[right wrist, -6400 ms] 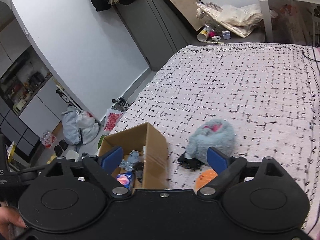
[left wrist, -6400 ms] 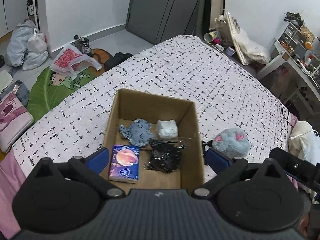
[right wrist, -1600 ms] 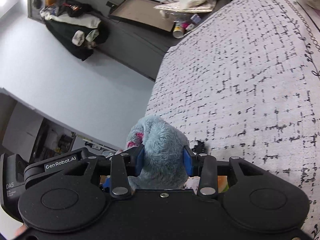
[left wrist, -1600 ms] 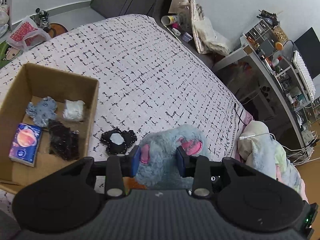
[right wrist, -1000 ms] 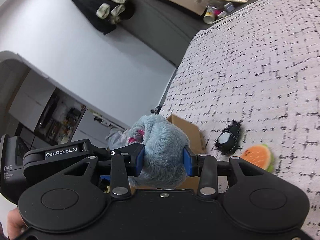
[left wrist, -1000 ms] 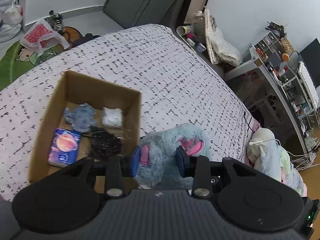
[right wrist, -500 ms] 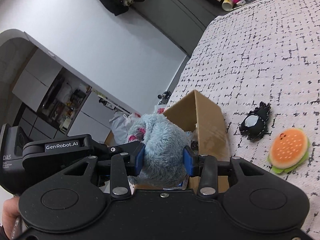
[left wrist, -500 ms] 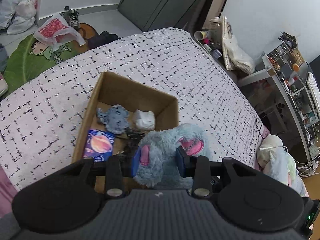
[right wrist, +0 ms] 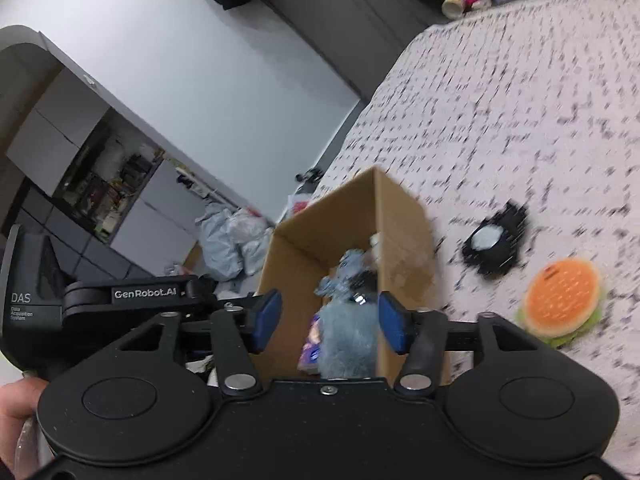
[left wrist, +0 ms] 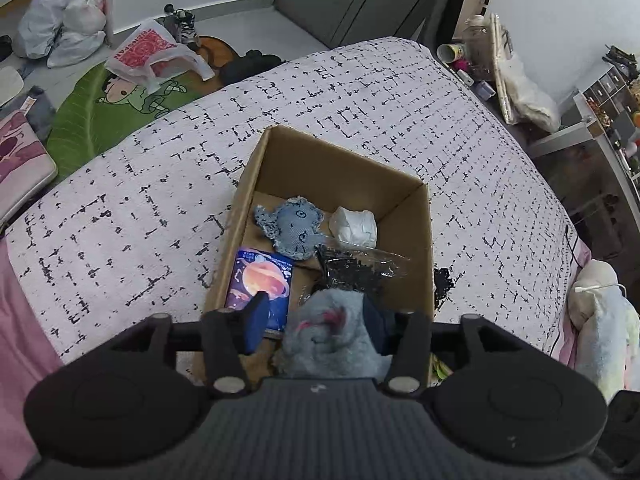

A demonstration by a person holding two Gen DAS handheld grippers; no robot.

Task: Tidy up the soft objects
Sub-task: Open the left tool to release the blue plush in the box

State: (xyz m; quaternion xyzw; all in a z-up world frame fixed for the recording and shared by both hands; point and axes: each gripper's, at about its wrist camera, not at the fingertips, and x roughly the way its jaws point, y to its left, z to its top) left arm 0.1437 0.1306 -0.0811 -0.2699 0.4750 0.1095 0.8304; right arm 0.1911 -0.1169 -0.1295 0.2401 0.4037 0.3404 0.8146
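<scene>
A fluffy grey-blue plush [left wrist: 332, 340] with pink ears sits at the near end of the cardboard box [left wrist: 416, 192]. It also shows in the right wrist view [right wrist: 348, 344]. My left gripper [left wrist: 316, 324] is open, its fingers spread on either side of the plush. My right gripper [right wrist: 328, 320] is open above the box [right wrist: 400, 220], the plush below it. The box also holds a denim toy [left wrist: 294, 232], a white bundle [left wrist: 356, 226], a black bag [left wrist: 352, 268] and a tissue pack [left wrist: 260, 284].
On the bed's patterned cover [right wrist: 520, 100], right of the box, lie a black toy [right wrist: 494, 246] and a burger plush [right wrist: 562, 302]. Bags and a green mat [left wrist: 100, 108] are on the floor past the bed. A desk [left wrist: 592, 132] stands at the right.
Both grippers carried the plush from the bed over the box, then opened. The plush dropped into the near end of the box.
</scene>
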